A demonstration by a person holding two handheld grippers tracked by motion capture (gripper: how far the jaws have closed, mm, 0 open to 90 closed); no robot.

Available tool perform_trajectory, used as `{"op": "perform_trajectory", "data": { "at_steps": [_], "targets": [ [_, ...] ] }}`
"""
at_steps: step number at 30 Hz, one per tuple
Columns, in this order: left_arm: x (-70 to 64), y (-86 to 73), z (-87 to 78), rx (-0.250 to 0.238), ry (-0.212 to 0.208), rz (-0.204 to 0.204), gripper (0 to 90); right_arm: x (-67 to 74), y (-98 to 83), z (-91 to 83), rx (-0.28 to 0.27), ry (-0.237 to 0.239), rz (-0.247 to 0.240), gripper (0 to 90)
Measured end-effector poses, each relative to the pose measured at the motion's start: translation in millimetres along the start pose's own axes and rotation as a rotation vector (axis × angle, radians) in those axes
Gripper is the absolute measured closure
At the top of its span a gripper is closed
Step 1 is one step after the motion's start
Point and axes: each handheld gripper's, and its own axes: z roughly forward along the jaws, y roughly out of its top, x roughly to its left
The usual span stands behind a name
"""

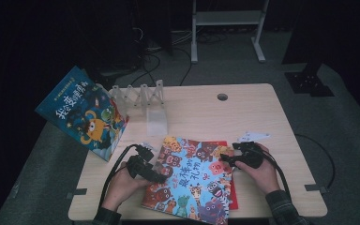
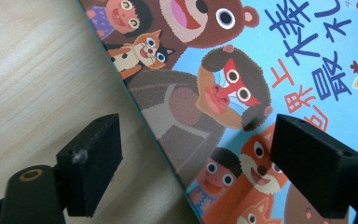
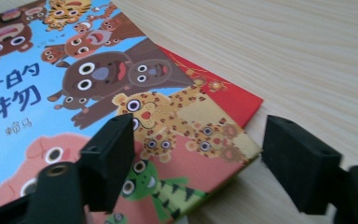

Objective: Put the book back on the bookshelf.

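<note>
A blue picture book (image 1: pixel 192 180) crowded with cartoon animals lies near the surface's front edge, left claw (image 1: pixel 161 172) and right claw (image 1: pixel 223 158) both open astride its edges, gripping nothing

Three books (image 1: pixel 192 180), one clear rack (image 1: pixel 140 96), two hand-held grippers (image 1: pixel 155 172).

Animal picture book (image 3: pixel 121 93) — blue characters "的" and "物"; smaller "赖马".

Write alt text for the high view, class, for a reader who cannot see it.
A person's two hands hold black tongs, left tongs and right tongs, both open, at either edge of a colourful animal picture book lying on a red book on a wooden table. A second picture book leans by a clear rack at the far left.
</note>
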Motion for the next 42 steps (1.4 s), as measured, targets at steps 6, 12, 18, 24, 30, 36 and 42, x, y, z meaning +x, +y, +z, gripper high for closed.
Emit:
{"op": "perform_trajectory", "data": {
  "at_steps": [6,12,18,24,30,36,42],
  "targets": [
    [0.3,0.6,3.2,0.001,-0.009,0.000,12.1,-0.5,0.1,-21.9,-0.023,-0.007,-0.048,43.5],
    [1.4,2.0,5.5,0.002,-0.020,-0.001,10.1,10.2,-16.5,-38.7,-0.009,0.065,-0.105,65.2],
    [1.0,4.0,7.9,0.001,-0.033,0.004,9.8,17.7,-27.5,-44.2,0.033,0.137,-0.116,78.2],
    [0.8,4.6,9.1,0.003,-0.042,0.009,9.7,21.0,-33.8,-49.7,0.049,0.178,-0.135,89.3],
    [0.3,4.5,9.8,0.002,-0.047,0.007,9.5,22.7,-40.0,-53.0,0.061,0.186,-0.143,89.7],
    [-2.0,6.3,13.0,0.008,-0.058,0.011,7.8,28.7,-40.5,-49.6,0.087,0.206,-0.169,89.7],
    [-1.5,6.5,14.1,0.014,-0.067,0.016,6.9,29.4,-39.4,-49.8,0.091,0.210,-0.169,89.7]
  ]
}}
